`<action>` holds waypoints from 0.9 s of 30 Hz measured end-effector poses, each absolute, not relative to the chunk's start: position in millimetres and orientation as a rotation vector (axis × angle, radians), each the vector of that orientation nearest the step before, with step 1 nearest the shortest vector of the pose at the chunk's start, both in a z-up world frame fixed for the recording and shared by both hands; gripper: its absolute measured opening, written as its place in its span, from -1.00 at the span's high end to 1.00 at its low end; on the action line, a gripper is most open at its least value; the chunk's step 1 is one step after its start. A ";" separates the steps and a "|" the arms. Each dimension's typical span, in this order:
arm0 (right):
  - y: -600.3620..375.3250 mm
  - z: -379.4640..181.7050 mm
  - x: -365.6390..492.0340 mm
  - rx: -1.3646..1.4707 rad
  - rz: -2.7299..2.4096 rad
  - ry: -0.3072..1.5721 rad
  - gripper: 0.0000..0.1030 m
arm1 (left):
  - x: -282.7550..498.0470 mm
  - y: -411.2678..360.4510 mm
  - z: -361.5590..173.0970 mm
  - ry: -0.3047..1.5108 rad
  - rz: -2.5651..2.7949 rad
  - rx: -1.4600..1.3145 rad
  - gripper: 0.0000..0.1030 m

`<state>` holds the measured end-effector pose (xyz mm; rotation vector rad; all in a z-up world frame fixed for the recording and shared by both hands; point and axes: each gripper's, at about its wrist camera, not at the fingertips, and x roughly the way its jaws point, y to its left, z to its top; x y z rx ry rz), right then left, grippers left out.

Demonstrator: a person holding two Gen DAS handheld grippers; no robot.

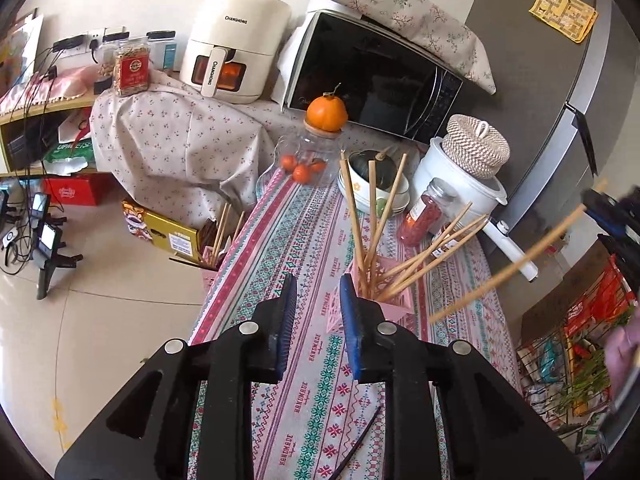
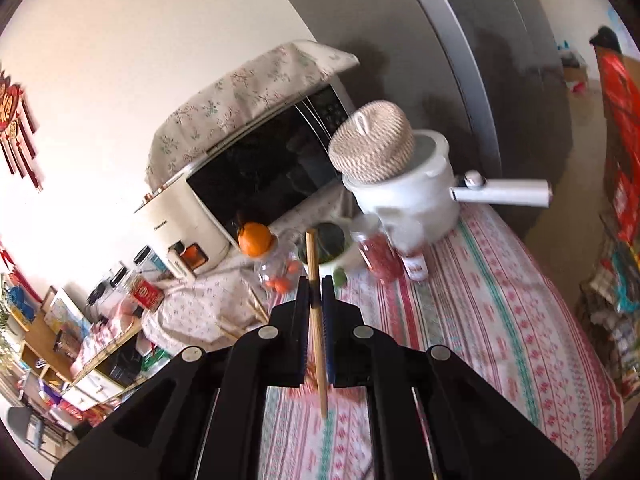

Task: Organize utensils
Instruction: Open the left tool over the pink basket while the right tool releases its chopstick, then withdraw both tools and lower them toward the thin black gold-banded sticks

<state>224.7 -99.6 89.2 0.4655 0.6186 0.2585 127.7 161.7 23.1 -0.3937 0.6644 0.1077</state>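
Note:
A pink lattice holder (image 1: 394, 298) stands on the patterned tablecloth (image 1: 316, 380) with several wooden chopsticks (image 1: 362, 216) leaning out of it. My left gripper (image 1: 318, 300) is open and empty, just left of the holder. My right gripper (image 2: 316, 298) is shut on a single wooden chopstick (image 2: 316, 320), held nearly upright above the cloth. In the left wrist view that chopstick (image 1: 508, 266) slants in from the right, its low end to the right of the holder, with the right gripper (image 1: 612, 216) at the frame edge. A second pink holder (image 1: 212, 258) with chopsticks sits at the table's left edge.
At the back stand a white pot with a woven lid (image 1: 464, 168), a red spice jar (image 1: 426, 216), stacked bowls with a squash (image 1: 372, 184), a glass jar topped by an orange (image 1: 326, 114) and a microwave (image 1: 372, 76). A thin dark stick (image 1: 360, 446) lies on the near cloth.

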 end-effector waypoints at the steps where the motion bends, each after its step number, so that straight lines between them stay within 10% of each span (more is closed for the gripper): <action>1: -92.7 88.3 232.2 0.470 0.257 0.622 0.87 | 127.7 161.7 23.9 0.663 0.104 -0.396 0.58; 27: -56.1 -20.3 178.9 0.201 0.231 0.799 0.30 | 120.7 117.5 14.2 0.680 0.031 -0.292 0.11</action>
